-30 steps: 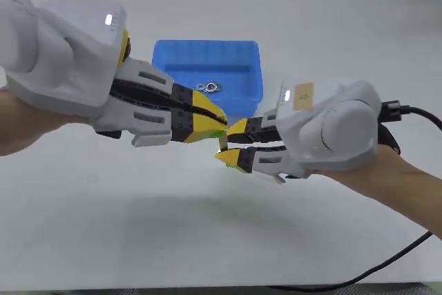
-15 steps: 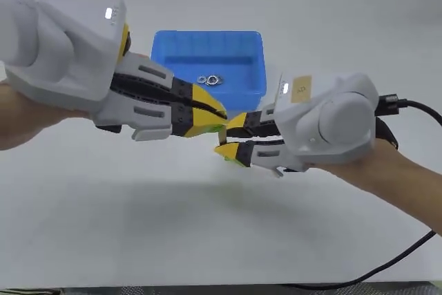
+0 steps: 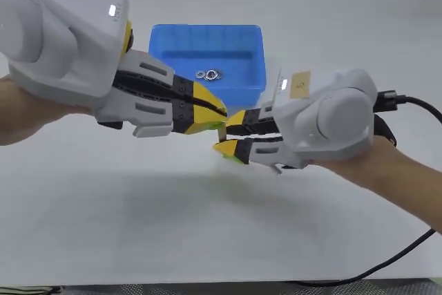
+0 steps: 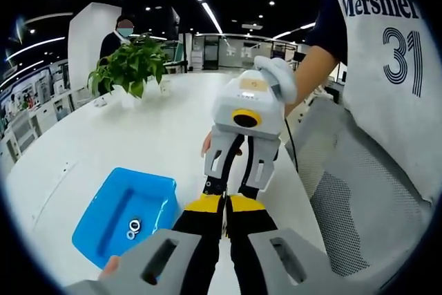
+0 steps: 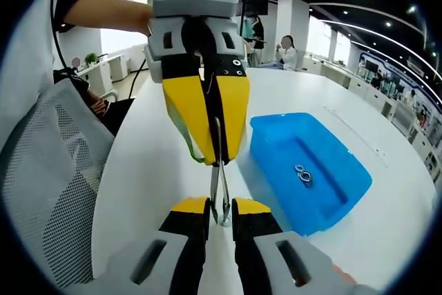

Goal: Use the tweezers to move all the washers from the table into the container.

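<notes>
Blue container [image 3: 173,53] — few washers [image 3: 207,74] inside, clustered near middle.

I've got both grippers up and meeting nose to nose in the middle of my head view. Left gripper [image 3: 219,119] comes in from the left, tilted slightly down, its yellow jaws clamped together on the tweezers [image 5: 219,170]. Right gripper [image 3: 227,137] faces it from the right, just below, its jaws drawn close around the tweezers' tip end, though I can't tell if they're pinching. Left forearm [image 3: 27,112] is stretched in level, and my right hand [image 3: 376,164] is wrapped round the housing from behind
</notes>
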